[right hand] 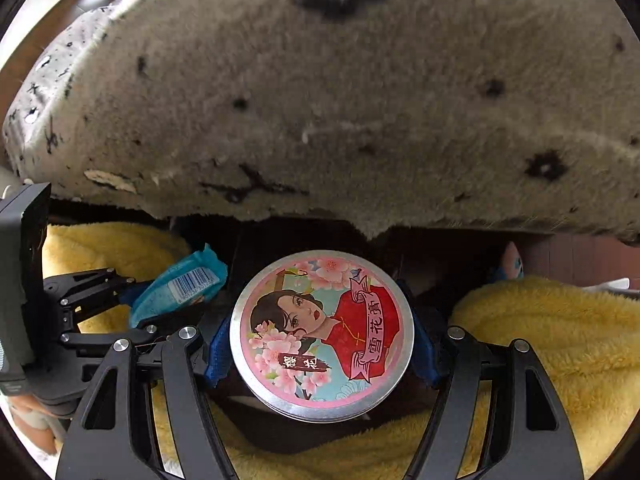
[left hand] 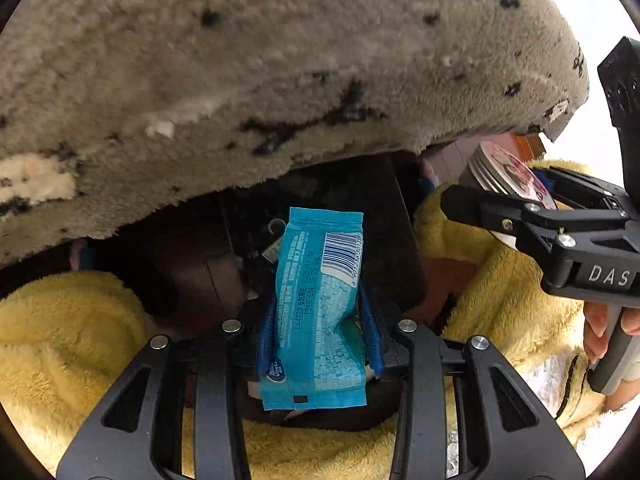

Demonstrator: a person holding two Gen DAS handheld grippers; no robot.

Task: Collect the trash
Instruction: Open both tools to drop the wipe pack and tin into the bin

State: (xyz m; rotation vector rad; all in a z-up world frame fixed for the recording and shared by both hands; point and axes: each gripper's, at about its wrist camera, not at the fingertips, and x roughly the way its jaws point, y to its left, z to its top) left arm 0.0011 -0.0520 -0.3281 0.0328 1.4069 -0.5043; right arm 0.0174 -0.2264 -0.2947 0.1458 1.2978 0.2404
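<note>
On R gripper: "DAS" lettering

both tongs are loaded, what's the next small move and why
Probably ease both down a little further, then open. The left tongs grip a blue wrapper, the right tongs a round tin, and both hang over a dark opening between yellow fleece, likely the bin.
</note>
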